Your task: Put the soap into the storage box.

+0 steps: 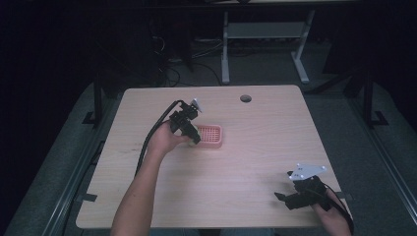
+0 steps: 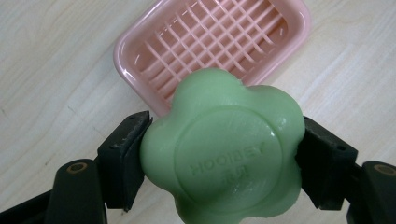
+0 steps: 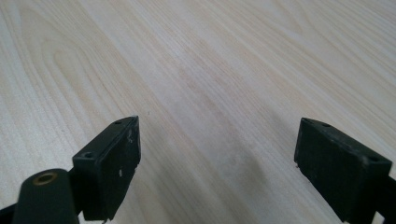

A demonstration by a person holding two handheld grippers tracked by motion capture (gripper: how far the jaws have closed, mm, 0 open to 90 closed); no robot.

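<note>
The left gripper clamps a green flower-shaped soap low in the frame, just short of the pink soap dish above it. Released early, the soap could clip the rim and slide off. The right gripper gapes empty.

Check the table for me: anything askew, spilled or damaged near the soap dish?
Nothing stands out. The pink soap dish lies flat and intact, the left gripper grips the green soap squarely, and the right gripper is open.

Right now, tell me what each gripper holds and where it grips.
Left gripper: green flower-shaped soap, clamped at opposite side edges. Right gripper: open, holding nothing.
</note>
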